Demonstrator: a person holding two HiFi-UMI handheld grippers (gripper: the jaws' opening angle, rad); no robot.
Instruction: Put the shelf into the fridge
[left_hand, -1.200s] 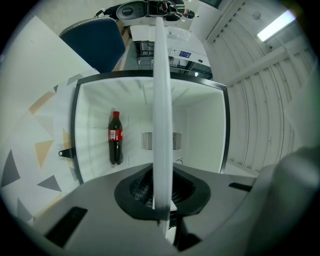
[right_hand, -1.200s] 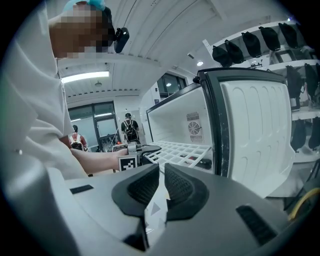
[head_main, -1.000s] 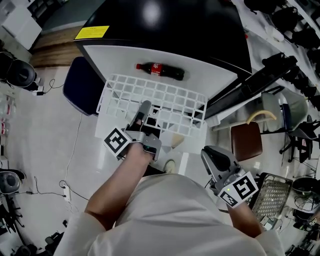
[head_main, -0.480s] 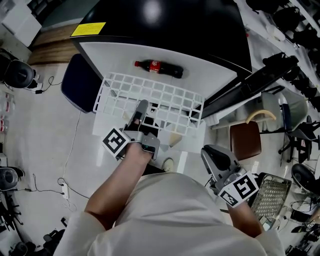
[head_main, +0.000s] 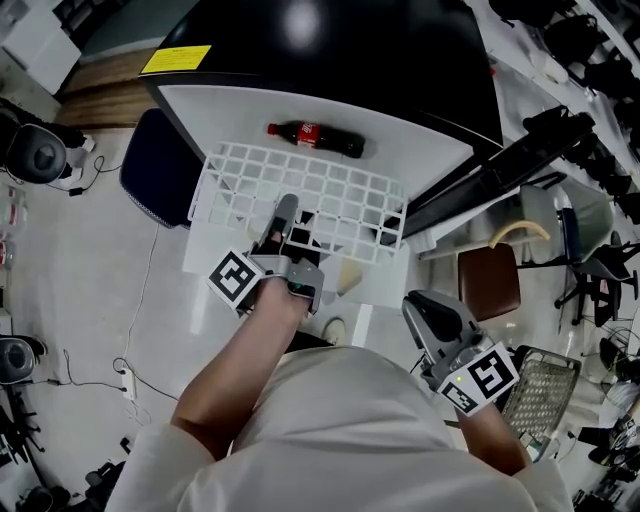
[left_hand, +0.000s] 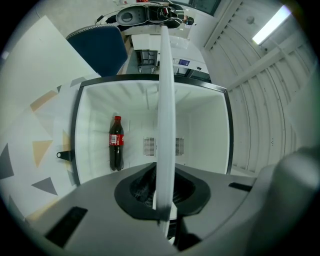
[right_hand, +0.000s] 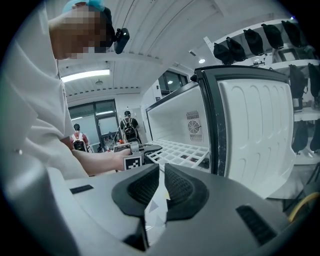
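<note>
- Head view: my left gripper (head_main: 284, 216) clamps the shelf (head_main: 340, 190) at the fridge (head_main: 420, 140) mouth;
- right gripper (head_main: 428, 308) closed, empty;
- next: slide it in level.

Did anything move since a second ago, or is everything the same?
Nothing has visibly moved. The left gripper stays shut on the near edge of the shelf, which is held at the mouth of the fridge. The right gripper stays back, shut and empty. The bottle lies in the same spot inside.
</note>
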